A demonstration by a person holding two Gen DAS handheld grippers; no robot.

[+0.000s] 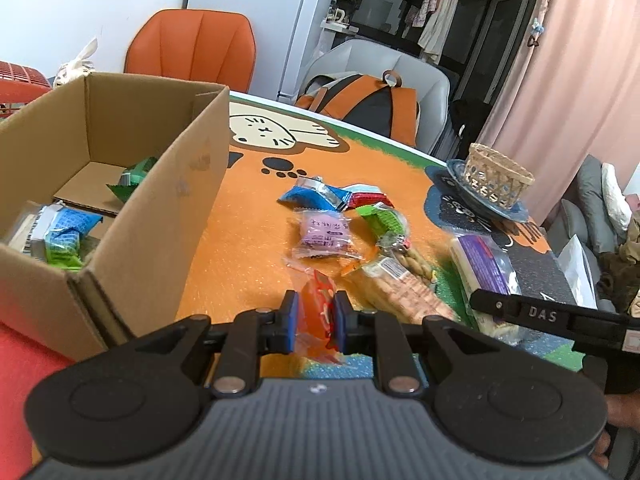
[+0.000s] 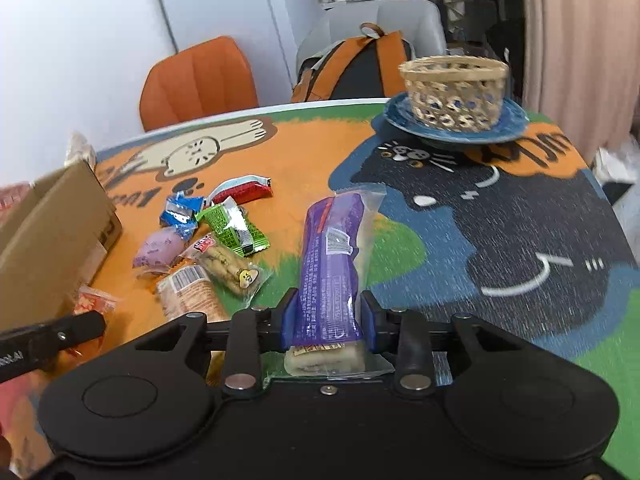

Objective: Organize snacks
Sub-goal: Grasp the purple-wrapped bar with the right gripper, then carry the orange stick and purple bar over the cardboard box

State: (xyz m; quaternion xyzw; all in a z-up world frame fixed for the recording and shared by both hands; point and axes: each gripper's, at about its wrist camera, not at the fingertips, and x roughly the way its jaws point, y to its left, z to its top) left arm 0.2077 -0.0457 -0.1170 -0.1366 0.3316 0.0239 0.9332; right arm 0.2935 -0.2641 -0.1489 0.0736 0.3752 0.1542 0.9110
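Snacks lie in a loose cluster on the cat-print table mat (image 2: 500,216), toward its middle: a blue packet (image 2: 181,213), a red packet (image 2: 244,189), a green packet (image 2: 234,229), a pink round one (image 2: 158,253), a clear bag of biscuit sticks (image 2: 224,266) and a cracker pack (image 2: 192,292). The right gripper (image 2: 329,316) is clenched on a long purple-wrapped bar (image 2: 330,264), its blue pads pressing both sides of the bar's near end. The left gripper (image 1: 316,320) is clamped on a small orange packet (image 1: 318,312). Beside the cluster, toward the mat's left edge, stands an open cardboard box (image 1: 168,216); inside it are a blue-and-green packet (image 1: 66,236) and a green packet (image 1: 134,178). At the far right corner a woven basket (image 2: 454,92) sits on a blue plate (image 2: 516,120). Behind the table are an orange chair (image 1: 192,46) and a grey chair (image 1: 430,80) holding an orange backpack (image 1: 360,104).
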